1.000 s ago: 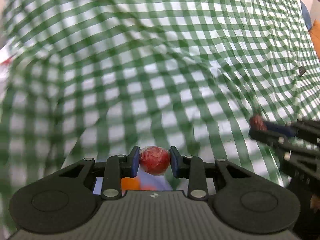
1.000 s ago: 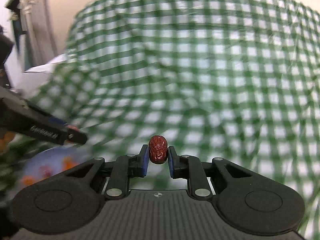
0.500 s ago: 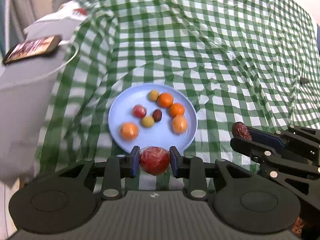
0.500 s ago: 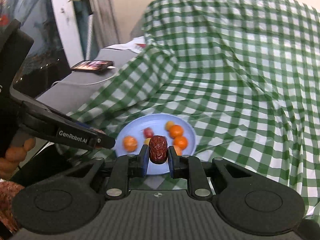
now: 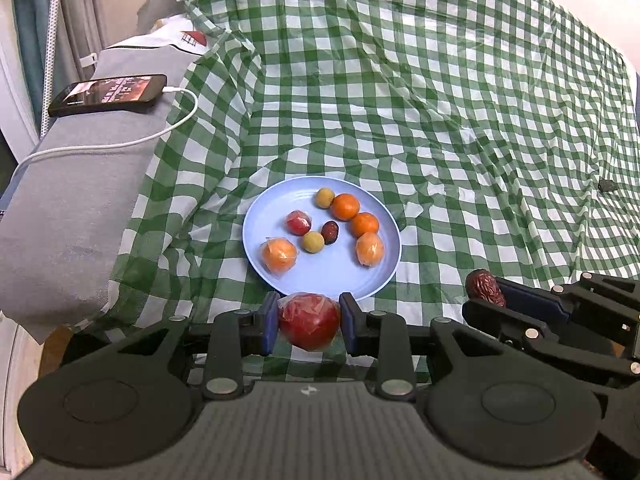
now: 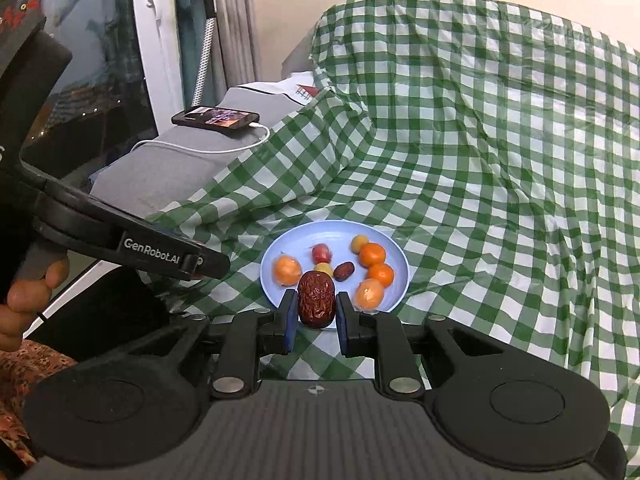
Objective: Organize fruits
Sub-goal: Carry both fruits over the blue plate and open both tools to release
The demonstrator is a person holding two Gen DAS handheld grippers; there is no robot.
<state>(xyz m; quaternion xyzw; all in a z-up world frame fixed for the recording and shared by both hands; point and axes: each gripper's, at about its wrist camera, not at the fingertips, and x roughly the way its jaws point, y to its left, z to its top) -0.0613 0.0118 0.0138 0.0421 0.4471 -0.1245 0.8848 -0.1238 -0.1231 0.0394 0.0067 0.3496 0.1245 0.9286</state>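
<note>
A pale blue plate (image 5: 376, 284) (image 6: 402, 278) lies on the green checked cloth and holds several small fruits: oranges, yellow ones, a wrapped red one and a dark date. My left gripper (image 5: 309, 322) is shut on a plastic-wrapped red apple (image 5: 308, 320), just short of the plate's near rim. My right gripper (image 6: 316, 308) is shut on a wrinkled red date (image 6: 316, 299) (image 5: 485, 289), also before the near rim. In the left wrist view the right gripper comes in from the right; in the right wrist view the left gripper's black body (image 6: 132, 244) crosses from the left.
A phone (image 5: 109, 95) (image 6: 216, 118) on a white charging cable rests on a grey cushion (image 5: 76, 200) left of the plate. A hand (image 6: 28, 304) grips the left tool. The checked cloth (image 5: 440, 100) stretches far and right, rumpled. A small dark bit (image 5: 607, 185) lies at right.
Both views swung from blurred cloth onto the plate, which has come into view and drawn closer. Both grippers kept their fruits and stayed shut.
</note>
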